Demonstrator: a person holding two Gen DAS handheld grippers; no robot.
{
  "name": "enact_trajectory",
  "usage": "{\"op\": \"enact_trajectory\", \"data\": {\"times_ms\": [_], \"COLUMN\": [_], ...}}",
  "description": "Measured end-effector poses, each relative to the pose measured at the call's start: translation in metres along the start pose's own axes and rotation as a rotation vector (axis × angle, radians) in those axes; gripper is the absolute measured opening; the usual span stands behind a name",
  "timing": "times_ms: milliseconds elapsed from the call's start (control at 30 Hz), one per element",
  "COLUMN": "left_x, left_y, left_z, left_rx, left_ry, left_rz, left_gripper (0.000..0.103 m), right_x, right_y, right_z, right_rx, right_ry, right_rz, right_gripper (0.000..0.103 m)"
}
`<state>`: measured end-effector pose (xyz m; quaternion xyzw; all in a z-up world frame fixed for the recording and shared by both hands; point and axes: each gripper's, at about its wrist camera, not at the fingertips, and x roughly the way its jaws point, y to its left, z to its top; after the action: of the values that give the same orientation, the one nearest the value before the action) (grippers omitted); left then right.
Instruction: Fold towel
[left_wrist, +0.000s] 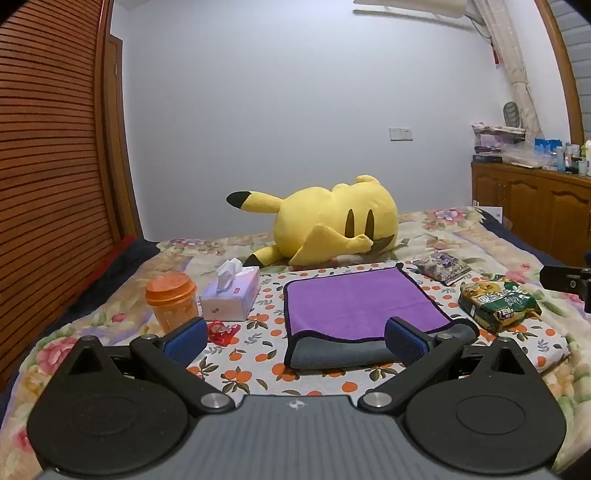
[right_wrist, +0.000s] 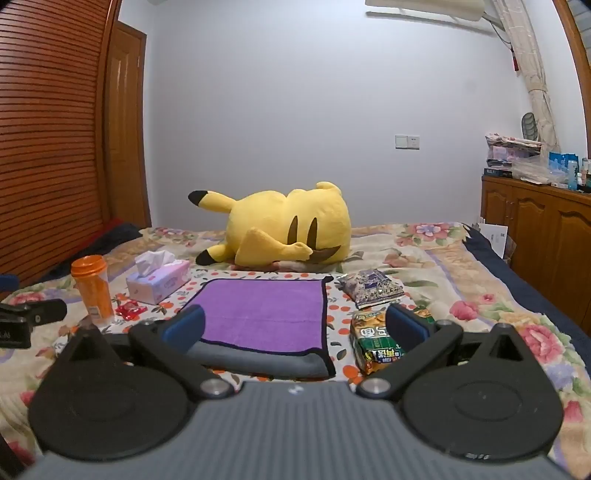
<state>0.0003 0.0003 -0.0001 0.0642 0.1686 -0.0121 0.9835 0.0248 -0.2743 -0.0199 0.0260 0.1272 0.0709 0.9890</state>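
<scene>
A purple towel (left_wrist: 351, 299) with a grey underside lies folded on the orange-print cloth (left_wrist: 258, 365) on the bed; its grey layer shows along the near edge. It also shows in the right wrist view (right_wrist: 266, 314). My left gripper (left_wrist: 295, 341) is open and empty, just short of the towel's near left corner. My right gripper (right_wrist: 295, 328) is open and empty, near the towel's near right edge. Neither touches the towel. The right gripper's tip shows at the far right of the left wrist view (left_wrist: 565, 278).
A yellow plush toy (left_wrist: 332, 225) lies behind the towel. An orange cup (left_wrist: 171, 301), a tissue box (left_wrist: 232, 295) and a red wrapper (left_wrist: 221, 332) sit to the left. A green snack bag (left_wrist: 498, 304) and a purple packet (left_wrist: 441, 267) sit to the right. A wooden cabinet (left_wrist: 535, 206) stands at the far right.
</scene>
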Motion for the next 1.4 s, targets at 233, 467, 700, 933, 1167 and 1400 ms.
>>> {"op": "enact_trajectory", "data": {"times_ms": [233,467,700,933,1167,1400], "left_x": [-0.0002,0.0011,-0.0001,0.0009,0.0007,0.0006], "left_y": [0.0046,0.0075,0.0021,0.0027,0.0022,0.0018], "left_z": [0.0039,0.0045,0.0012,0.0009,0.0006,0.0004], "left_rx": [0.002,0.004,0.007,0.007,0.007,0.007], "left_ry": [-0.003,-0.003,-0.007,-0.008,-0.008,-0.009], "left_rz": [0.007,0.006,0.008,0.009,0.009,0.009], "left_gripper": [0.103,0.103,0.103,0.103,0.103,0.103], "right_x": [0.0001,-0.0011,0.0001,0.0001,0.0001,0.0000], "right_y": [-0.0004,-0.0009,-0.0008,-0.0006,-0.0009,-0.0012], "right_z": [0.0002,0.0007,0.0000,-0.0003,-0.0004,-0.0002], "right_rx": [0.001,-0.001,-0.001,-0.002,-0.003,-0.004], "right_ry": [-0.003,-0.002,0.000,0.001,0.001,0.001], "right_rz": [0.000,-0.001,-0.001,-0.002,-0.002,-0.002], "right_gripper": [0.103,0.103,0.103,0.103,0.103,0.103]}}
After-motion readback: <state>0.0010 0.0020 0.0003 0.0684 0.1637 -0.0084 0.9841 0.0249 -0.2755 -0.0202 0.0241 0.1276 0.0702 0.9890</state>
